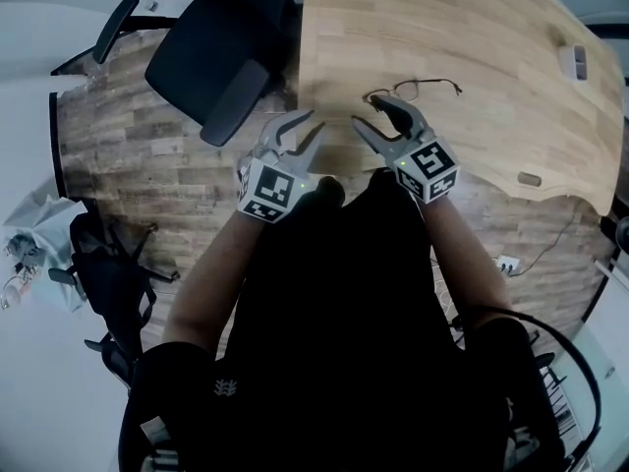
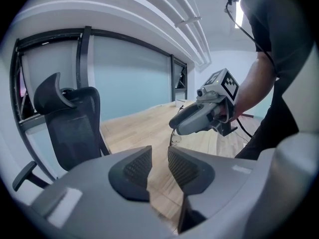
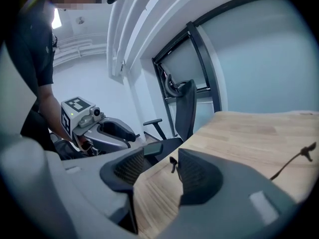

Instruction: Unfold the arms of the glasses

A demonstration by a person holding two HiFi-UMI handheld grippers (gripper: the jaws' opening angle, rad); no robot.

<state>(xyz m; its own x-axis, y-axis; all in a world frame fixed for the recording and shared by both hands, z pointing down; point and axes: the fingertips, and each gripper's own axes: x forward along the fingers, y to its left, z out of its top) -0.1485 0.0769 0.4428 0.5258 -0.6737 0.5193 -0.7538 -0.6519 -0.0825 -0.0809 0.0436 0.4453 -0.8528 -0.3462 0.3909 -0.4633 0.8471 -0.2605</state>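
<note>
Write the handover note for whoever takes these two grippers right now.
Left claw: open and empty, at the near edge of the table, left of the glasses.
Right claw: open, gripping nothing. A thin dark tip of the glasses shows in its gap.
Glasses: lying on the table just beyond the right claw. One arm seems to stick out sideways.
Done: cannot confirm that either arm is fully unfolded.
Left: check both arms and open any that is folded.
</note>
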